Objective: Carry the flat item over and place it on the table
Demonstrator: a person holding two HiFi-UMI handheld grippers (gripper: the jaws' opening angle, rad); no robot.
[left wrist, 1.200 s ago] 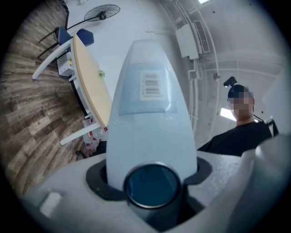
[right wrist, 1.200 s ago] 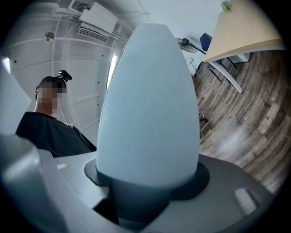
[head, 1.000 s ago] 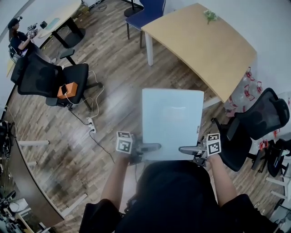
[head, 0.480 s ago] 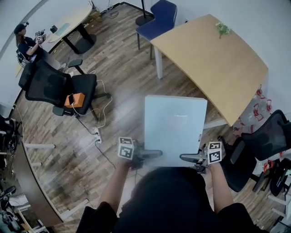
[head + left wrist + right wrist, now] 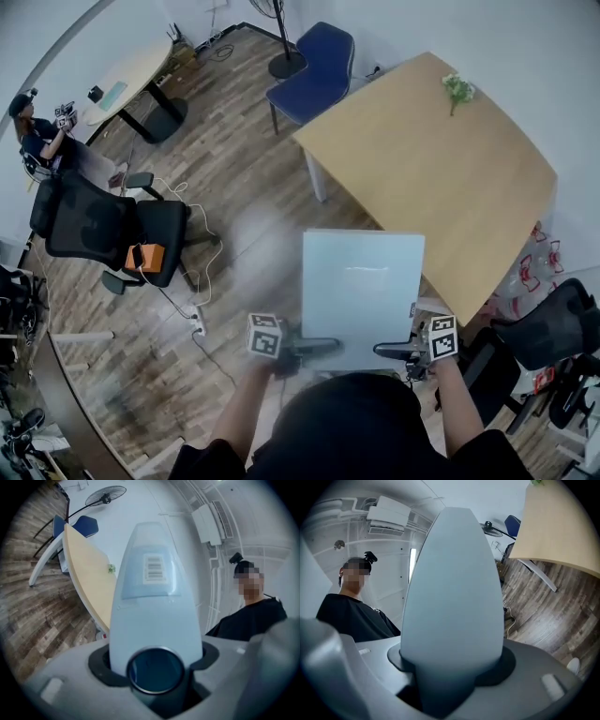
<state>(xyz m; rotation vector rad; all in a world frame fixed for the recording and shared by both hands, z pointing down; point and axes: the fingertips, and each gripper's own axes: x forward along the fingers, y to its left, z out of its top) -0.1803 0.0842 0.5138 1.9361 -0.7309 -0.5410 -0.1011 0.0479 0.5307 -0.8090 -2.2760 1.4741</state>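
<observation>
The flat item (image 5: 361,291), a pale grey-blue rectangular panel, hangs level above the wooden floor in front of me. Its far edge sits close to the near edge of the light wooden table (image 5: 431,155). My left gripper (image 5: 314,347) is shut on the panel's near left corner. At the near right corner my right gripper (image 5: 394,351) is shut on it too. In the left gripper view the panel (image 5: 154,606) fills the middle, barcode label up, with the table (image 5: 86,578) beyond. The right gripper view shows the panel's plain face (image 5: 454,592) and the table (image 5: 560,527).
A small plant (image 5: 457,90) stands at the table's far side. A blue chair (image 5: 314,80) is behind the table's left end. Black office chairs stand at left (image 5: 108,230) and near right (image 5: 553,328). A power strip with cables (image 5: 197,319) lies on the floor. A person (image 5: 37,131) sits far left.
I have walked toward the table with the panel. The table has come nearer and now lies just beyond the panel's far edge. Both grips are unchanged.
</observation>
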